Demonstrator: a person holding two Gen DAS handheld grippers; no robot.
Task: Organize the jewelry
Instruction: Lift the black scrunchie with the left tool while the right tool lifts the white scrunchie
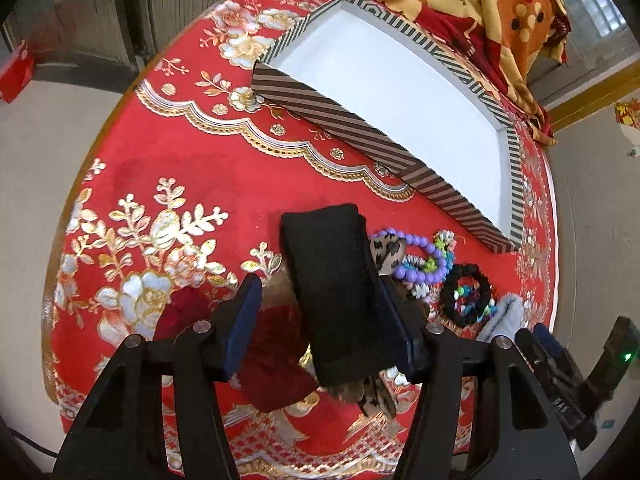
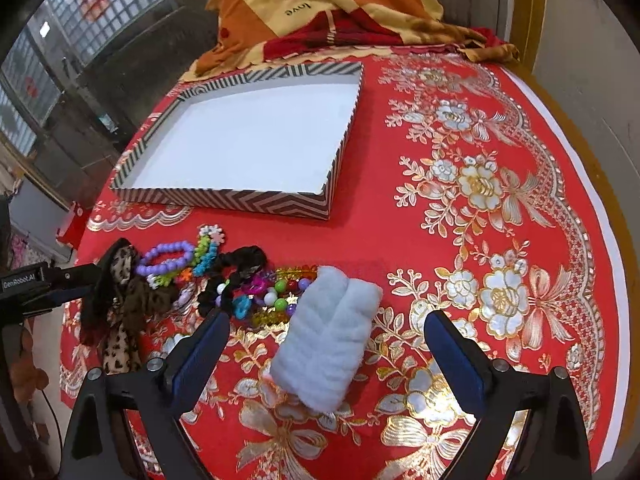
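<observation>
Between our left fingers (image 1: 248, 320) stands a black felt-like pad (image 1: 340, 296), a flat soft oblong. It rests against the right-hand pad, while a gap shows on the other side, so we cannot tell whether the left gripper (image 1: 320, 328) truly clamps it. Under it lie a leopard-print fabric piece (image 1: 376, 400) and a dark red velvety cloth (image 1: 272, 360).

Just past the fingertips and to their right, the jewelry sits in a loose heap: a purple bead bracelet (image 1: 424, 258) of smooth round beads, and a black scrunchie-like ring (image 1: 466, 296) with coloured beads inside.

Our right gripper (image 2: 328, 340) hangs with its blue-padded fingers (image 2: 456, 356) wide apart, and a fluffy pale blue folded cloth (image 2: 328, 332) lies between them, touching neither. Ahead and to the left of these fingers are translucent multicoloured beads (image 2: 276, 296).

Farther ahead lies a shallow rectangular box lid (image 2: 224, 202), its walls striped brown and cream, white inside. Everything rests on a red tablecloth (image 2: 440, 248) embossed with gold and silver flowers. At the far edge, an orange patterned blanket (image 2: 320, 4) is bunched.
</observation>
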